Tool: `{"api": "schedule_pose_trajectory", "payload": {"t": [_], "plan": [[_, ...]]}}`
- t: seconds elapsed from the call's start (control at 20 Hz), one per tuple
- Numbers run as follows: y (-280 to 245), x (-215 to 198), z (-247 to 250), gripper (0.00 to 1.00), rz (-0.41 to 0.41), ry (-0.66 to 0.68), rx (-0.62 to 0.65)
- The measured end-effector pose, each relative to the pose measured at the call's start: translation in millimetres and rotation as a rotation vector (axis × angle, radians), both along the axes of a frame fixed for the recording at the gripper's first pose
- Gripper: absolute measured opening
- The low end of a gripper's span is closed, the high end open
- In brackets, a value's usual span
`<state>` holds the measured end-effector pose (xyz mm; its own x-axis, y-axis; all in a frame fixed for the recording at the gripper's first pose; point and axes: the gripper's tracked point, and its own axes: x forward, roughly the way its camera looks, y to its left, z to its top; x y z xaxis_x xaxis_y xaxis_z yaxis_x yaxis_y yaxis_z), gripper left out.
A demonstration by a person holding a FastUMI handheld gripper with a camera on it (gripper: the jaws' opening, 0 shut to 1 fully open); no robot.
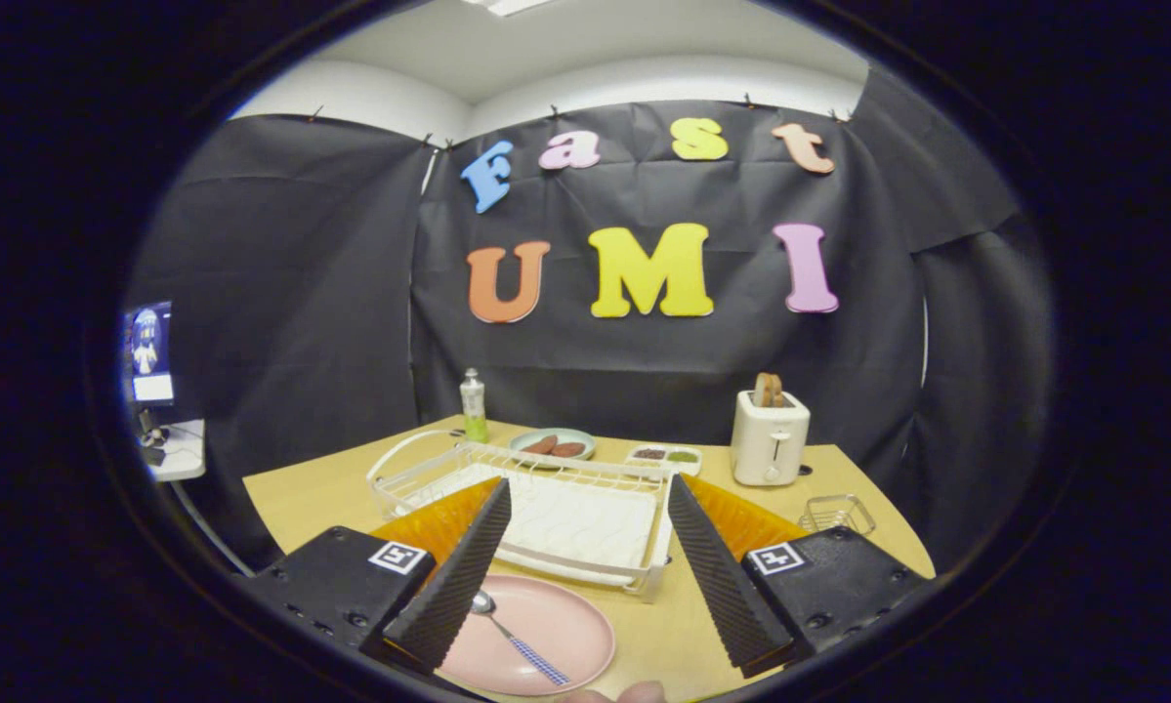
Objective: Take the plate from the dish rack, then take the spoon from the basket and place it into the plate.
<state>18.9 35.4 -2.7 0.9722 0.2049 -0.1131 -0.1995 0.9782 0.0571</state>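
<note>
A pink plate lies flat on the wooden table, between my fingers and close to the near edge. A spoon with a blue checked handle rests in it, bowl toward the left finger. The white wire dish rack stands just beyond the plate with nothing in it. A small wire basket sits to the right, beyond the right finger. My gripper hangs above the plate, fingers wide apart and holding nothing.
A white toaster with bread stands at the back right. A green plate with sausages, a small sauce tray and a bottle line the back. A fingertip shows at the table's near edge.
</note>
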Motion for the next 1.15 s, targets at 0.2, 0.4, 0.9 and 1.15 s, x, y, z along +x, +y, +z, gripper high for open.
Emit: {"api": "schedule_pose_trajectory", "payload": {"t": [0.2,0.4,0.9,1.15], "plan": [[-11,-5,9,1.0,-0.093,-0.052,0.036],[-26,-3,10,1.0,-0.184,-0.084,0.047],[-46,5,10,1.0,-0.267,-0.088,0.078],[-43,5,14,1.0,-0.264,-0.095,0.077]]}}
